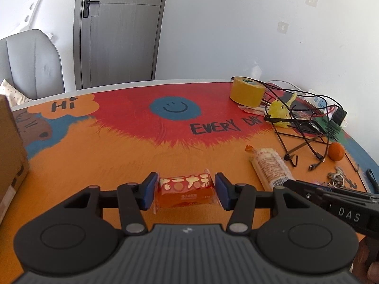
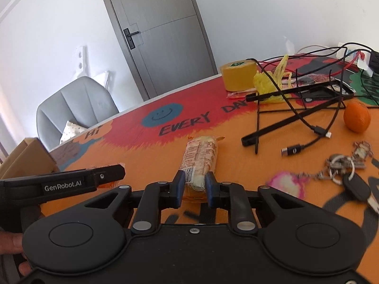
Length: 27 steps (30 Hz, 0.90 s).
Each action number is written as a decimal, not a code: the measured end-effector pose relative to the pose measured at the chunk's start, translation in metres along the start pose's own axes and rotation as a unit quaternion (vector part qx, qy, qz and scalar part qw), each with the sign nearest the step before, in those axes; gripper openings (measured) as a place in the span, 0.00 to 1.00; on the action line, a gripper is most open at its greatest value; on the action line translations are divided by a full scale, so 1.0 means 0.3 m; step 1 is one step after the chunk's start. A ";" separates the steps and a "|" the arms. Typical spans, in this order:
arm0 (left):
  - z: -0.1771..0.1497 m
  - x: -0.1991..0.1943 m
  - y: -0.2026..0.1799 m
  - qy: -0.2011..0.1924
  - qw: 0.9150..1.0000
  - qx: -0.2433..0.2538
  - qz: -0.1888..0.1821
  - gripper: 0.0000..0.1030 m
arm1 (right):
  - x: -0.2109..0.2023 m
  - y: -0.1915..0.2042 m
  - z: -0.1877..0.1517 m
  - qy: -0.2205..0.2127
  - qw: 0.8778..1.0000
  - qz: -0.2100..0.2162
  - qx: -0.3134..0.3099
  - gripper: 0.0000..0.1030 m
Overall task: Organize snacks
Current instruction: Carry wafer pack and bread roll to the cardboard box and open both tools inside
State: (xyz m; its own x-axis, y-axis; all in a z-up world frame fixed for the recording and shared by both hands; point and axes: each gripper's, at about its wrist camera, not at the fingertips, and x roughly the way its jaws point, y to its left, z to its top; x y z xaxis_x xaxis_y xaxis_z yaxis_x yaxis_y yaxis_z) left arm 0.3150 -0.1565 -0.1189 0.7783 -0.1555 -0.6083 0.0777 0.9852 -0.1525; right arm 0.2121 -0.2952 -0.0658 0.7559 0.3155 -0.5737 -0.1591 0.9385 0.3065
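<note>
An orange snack packet (image 1: 187, 185) with white lettering sits crosswise between the blue pads of my left gripper (image 1: 186, 193), which is shut on its two ends just above the orange tablecloth (image 1: 118, 156). A long pale snack roll in a printed wrapper (image 2: 201, 158) lies pointing away from me, and my right gripper (image 2: 194, 187) is shut on its near end. In the left wrist view the same roll (image 1: 270, 165) runs into the right gripper's black fingers at the right. In the right wrist view a corner of the orange packet (image 2: 109, 185) peeks from under the left gripper's finger.
A cardboard box (image 1: 9, 146) stands at the left table edge, with a grey chair (image 1: 30, 64) behind it. At the back right are a yellow tape roll (image 1: 246, 92), a yellow bag (image 1: 280, 111), a black wire rack (image 2: 296, 99), cables, an orange (image 2: 356, 117) and keys (image 2: 343, 165).
</note>
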 end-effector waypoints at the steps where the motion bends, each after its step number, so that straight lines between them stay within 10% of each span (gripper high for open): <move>1: -0.005 -0.009 0.002 0.000 1.000 0.000 -0.001 0.50 | -0.008 0.003 -0.005 0.001 1.000 -0.001 0.000 0.20; 7: -0.027 -0.045 0.010 0.002 1.000 -0.001 -0.009 0.50 | -0.046 0.029 -0.024 0.015 1.000 -0.025 -0.002 0.24; 11: -0.032 -0.053 0.023 0.002 1.000 -0.003 -0.011 0.50 | -0.049 0.045 -0.018 0.007 0.999 -0.042 -0.008 0.58; 16: -0.025 -0.051 0.057 0.003 1.000 -0.008 -0.007 0.50 | -0.010 0.077 -0.012 0.002 0.998 -0.061 -0.025 0.76; 27: -0.028 -0.029 0.131 0.014 1.000 -0.019 0.004 0.50 | 0.086 0.127 -0.028 0.016 0.993 -0.104 -0.056 0.76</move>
State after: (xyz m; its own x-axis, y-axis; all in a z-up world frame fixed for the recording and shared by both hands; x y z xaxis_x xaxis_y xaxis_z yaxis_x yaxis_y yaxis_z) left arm 0.3061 -0.1169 -0.1263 0.7615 -0.1500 -0.6306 0.0470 0.9831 -0.1770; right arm 0.2201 -0.2500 -0.0752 0.7599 0.1156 -0.6397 -0.0722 0.9930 0.0936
